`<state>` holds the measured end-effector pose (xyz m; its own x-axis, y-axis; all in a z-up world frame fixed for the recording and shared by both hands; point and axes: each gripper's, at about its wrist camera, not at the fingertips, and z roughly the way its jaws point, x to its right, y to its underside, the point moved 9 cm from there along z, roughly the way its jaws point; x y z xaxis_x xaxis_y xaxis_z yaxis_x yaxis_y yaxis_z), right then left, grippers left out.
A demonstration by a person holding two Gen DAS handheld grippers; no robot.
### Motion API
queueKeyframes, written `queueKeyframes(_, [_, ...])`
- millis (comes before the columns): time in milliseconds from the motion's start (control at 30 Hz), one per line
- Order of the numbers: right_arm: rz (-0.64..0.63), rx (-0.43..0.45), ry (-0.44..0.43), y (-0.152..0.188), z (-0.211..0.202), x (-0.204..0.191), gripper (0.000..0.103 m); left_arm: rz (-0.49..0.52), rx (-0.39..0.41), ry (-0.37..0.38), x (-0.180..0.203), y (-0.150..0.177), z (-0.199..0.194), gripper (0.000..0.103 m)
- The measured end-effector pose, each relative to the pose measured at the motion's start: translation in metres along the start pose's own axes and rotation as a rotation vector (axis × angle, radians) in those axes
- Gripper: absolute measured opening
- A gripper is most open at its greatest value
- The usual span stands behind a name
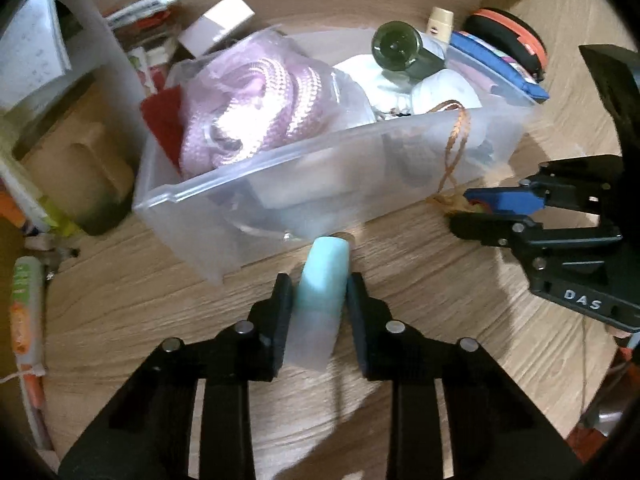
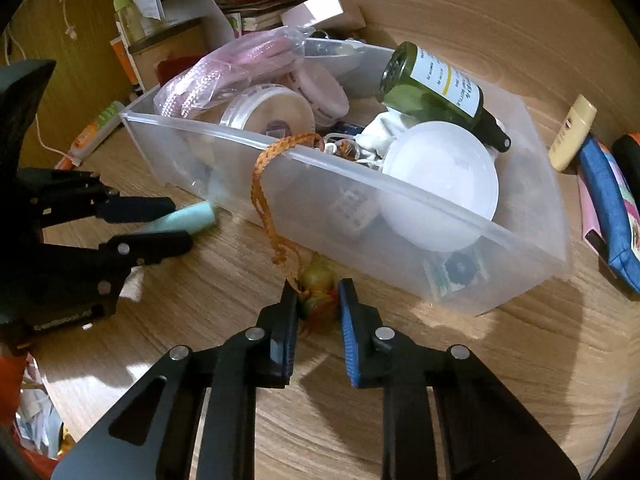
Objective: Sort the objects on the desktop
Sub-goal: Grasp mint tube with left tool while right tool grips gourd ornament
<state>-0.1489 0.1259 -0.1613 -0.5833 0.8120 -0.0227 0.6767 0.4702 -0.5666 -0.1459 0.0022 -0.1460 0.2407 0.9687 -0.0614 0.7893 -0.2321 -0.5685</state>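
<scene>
My left gripper is shut on a pale teal tube that lies on the wooden desk just in front of the clear plastic bin. In the right wrist view the same tube sits between the left gripper's fingers. My right gripper is shut on a small olive-green charm. The charm's orange cord loops up over the bin's front rim. The bin holds a green bottle, a bagged pink rope and a white round lid.
A yellow tube and a blue pouch lie right of the bin. Behind it are a pink box and packets. A cardboard box and an orange-green tube lie on the left. Bare desk lies in front.
</scene>
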Motion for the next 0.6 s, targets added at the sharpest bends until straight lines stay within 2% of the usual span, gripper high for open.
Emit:
queueKeyframes(100, [0.020,0.012,-0.011,0.003,-0.006,0.002,0.018,-0.002,0.033,-0.025,-0.003,-0.001,-0.010,0.022])
queueKeyframes(400, [0.054,0.110,-0.024,0.003,-0.047,0.006,0.018,-0.065,0.088,0.013,0.001,-0.007,-0.038,0.022])
queueKeyframes(600, [0.073,0.180,-0.014,-0.005,-0.076,0.013,0.018,-0.039,0.175,0.002,0.009,-0.017,-0.074,0.022])
